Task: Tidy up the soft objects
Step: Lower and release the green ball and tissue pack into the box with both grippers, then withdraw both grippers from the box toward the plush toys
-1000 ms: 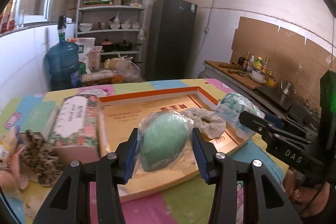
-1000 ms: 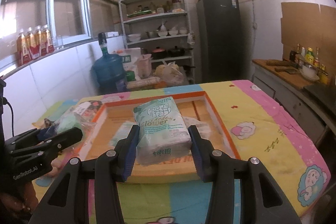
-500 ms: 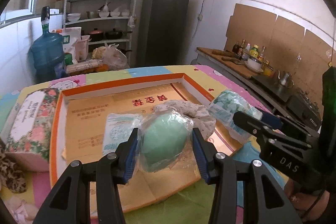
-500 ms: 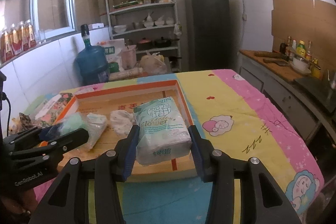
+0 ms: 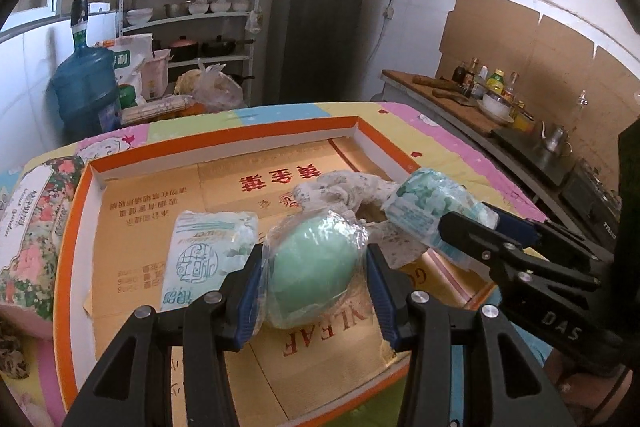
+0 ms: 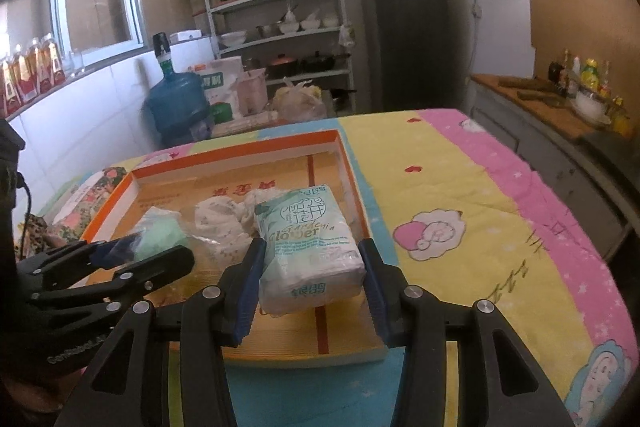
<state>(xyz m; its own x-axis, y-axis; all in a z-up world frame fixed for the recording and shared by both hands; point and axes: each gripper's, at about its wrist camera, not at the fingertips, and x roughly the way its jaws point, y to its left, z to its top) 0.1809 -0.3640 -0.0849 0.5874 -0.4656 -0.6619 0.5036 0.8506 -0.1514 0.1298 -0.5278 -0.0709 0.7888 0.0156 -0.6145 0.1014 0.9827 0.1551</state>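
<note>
Left wrist view: left gripper squeezes a green sponge over the orange tray. Right gripper squeezes a tissue pack there too. Two soft things already lie inside; both held ones still need dropping.

Floral tissue box cut by left edge; leopard cloth mostly out of frame.

A tissue pack lies in the tray, seemingly beside a cloth.
</note>
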